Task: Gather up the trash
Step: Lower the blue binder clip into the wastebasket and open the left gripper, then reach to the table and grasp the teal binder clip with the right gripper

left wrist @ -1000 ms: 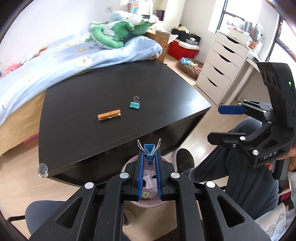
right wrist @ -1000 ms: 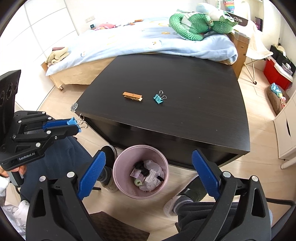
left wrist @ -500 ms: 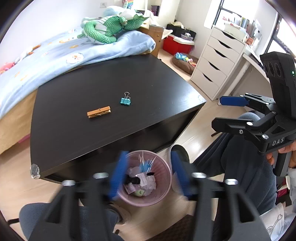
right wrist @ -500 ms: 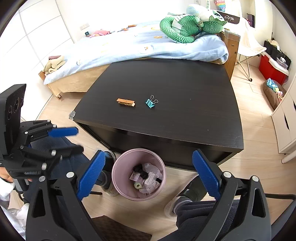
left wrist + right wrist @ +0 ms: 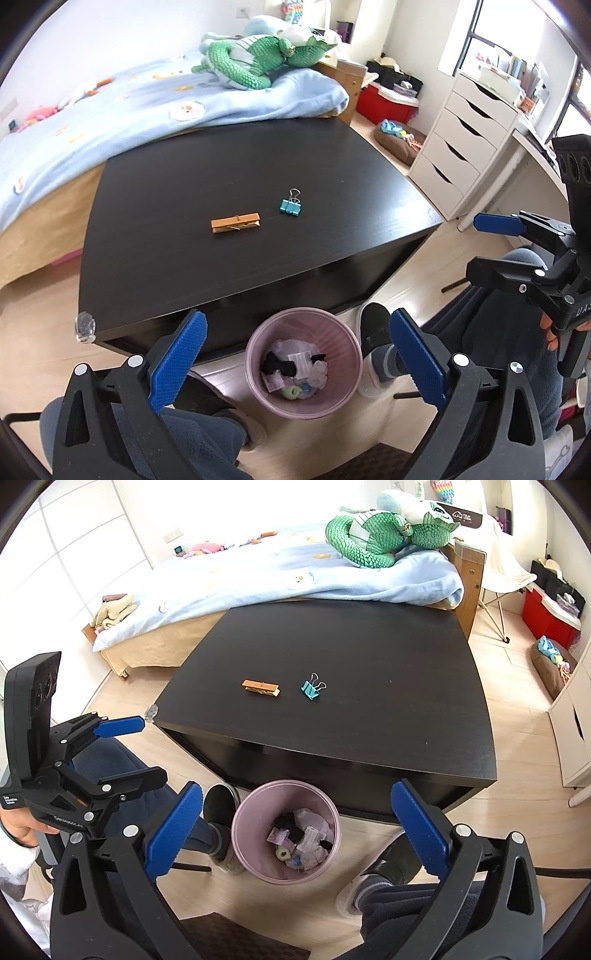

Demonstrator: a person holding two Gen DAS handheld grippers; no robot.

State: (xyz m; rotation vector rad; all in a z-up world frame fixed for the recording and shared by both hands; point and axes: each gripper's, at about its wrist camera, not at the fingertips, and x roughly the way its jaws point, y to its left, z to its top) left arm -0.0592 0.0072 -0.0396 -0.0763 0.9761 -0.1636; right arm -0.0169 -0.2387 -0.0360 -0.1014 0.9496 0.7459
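**Both grippers empty above the bin, two clips left on the table**

Take the pink bin (image 5: pixel 303 360) as the marker. Nearest to me, the left gripper (image 5: pixel 297 360) hangs right above it with its blue pads spread wide and nothing between them; the bin shows straight through the gap. The right gripper (image 5: pixel 297 830) is held close by, also over the bin, its jaws equally far apart and empty. The bin stands on the wooden floor, tucked against the near edge of the black table (image 5: pixel 184 280), between the person's shoes. Inside it lies a heap of crumpled paper, dark scraps and small bright bits.

Beyond the bin, up on the table top, a wooden clothespin (image 5: pixel 236 223) lies flat, and just beside it, to the right, sits a teal binder clip (image 5: pixel 290 205) with its wire handles pointing away from the bin. The two are apart, not touching. Further off behind the table is the bed (image 5: pixel 110 110) with a green stuffed toy (image 5: pixel 255 61) on it.

By my reading, this is the pause between a drop and the next pick. The next move calls for one gripper to reach out over the table, come down around the clothespin or the clip, and close on its narrow body squarely, since both are small and could skid on the smooth top.
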